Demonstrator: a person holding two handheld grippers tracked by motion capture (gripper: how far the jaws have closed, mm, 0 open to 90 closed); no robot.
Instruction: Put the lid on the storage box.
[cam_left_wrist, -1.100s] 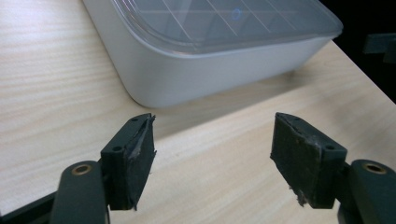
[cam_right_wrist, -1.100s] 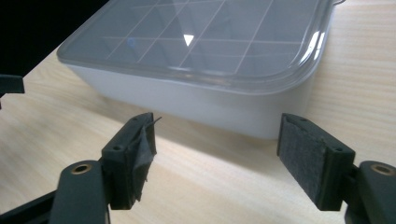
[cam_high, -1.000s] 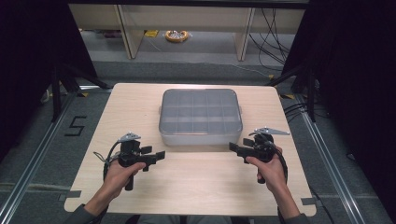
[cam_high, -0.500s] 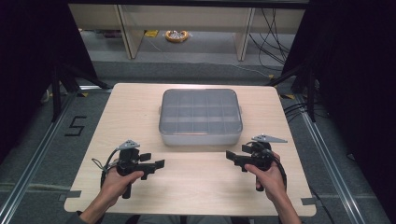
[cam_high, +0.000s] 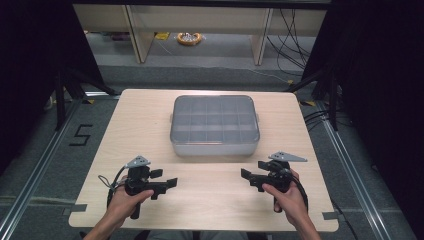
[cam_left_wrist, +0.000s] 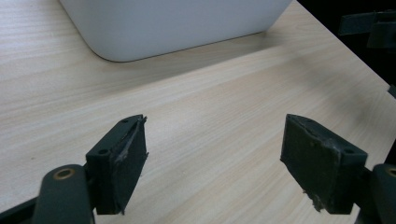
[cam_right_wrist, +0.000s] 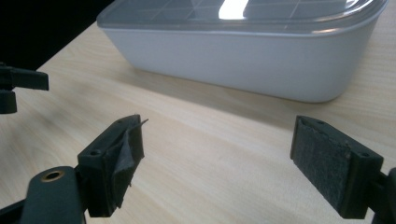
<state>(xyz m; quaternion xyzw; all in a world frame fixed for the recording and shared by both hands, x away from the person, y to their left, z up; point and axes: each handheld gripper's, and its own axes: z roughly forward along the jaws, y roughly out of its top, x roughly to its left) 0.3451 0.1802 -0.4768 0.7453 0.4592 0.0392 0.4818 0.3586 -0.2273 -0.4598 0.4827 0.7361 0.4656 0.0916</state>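
Pale wooden tabletop (cam_high: 150, 125) carries a grey box (cam_high: 215, 125) with a clear lid in its middle. Left claw (cam_high: 167, 181) and right claw (cam_high: 248, 176) are near the front edge, apart from the box, one at each front corner. Both claws have just been opening and are released, with nothing between them.

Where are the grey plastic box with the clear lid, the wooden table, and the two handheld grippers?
Grey plastic compartment box with clear lid (cam_high: 215, 125), high view, lid centre.
Light wooden table (cam_high: 145, 115), high view, bare top.
Left gripper (cam_high: 167, 178), high view, between jaws.
Right gripper (cam_high: 251, 175), high view, between jaws.
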